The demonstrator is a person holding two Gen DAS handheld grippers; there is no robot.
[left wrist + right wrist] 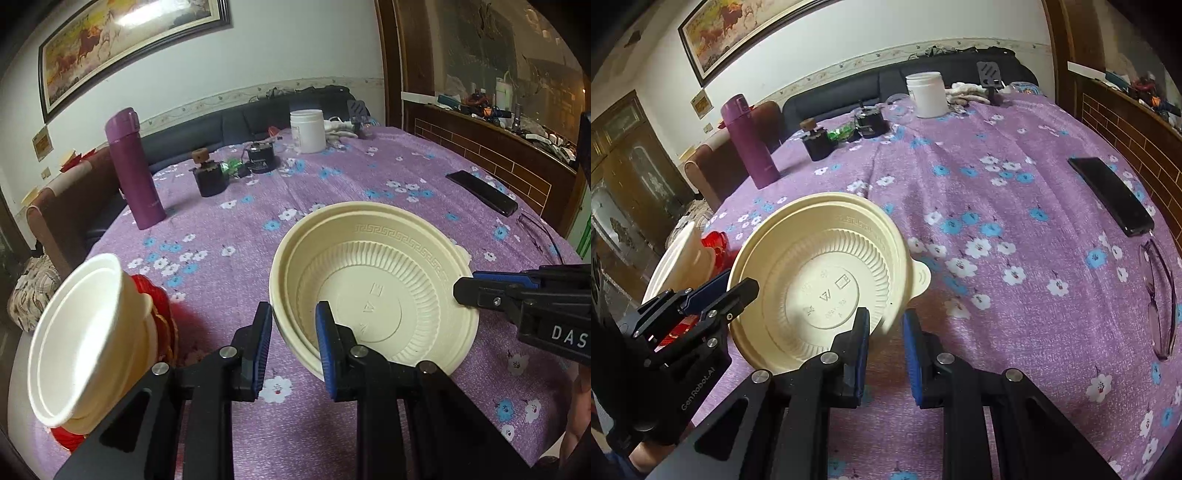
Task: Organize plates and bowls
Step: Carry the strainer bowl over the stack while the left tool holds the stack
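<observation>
Left wrist view, from the left: a pile of white bowls (74, 343) sits on red plates (164, 306) at the near edge of the counter (332, 192). Just right of it, the left gripper (294, 347) straddles the near rim of two nested cream bowls (369, 280), one finger outside and one inside. Its fingers are drawn close and look to be pinching that rim. On the far right rim, the right gripper (461, 291) has its fingers nipped onto the edge in the same way.

Right wrist view shows the cream bowls tilted between the two grippers. They seem to be raised off the cloth rather than resting flat, though the underside is hidden.

My reading is that the step in hand is carrying the cream pair, held by both hands, toward the pile on the left. The next move calls for both hands to travel leftward in step and level the bowls so neither rim slips out. They should set the pair down squarely, on or just beside the white bowls, before either grip loosens.
</observation>
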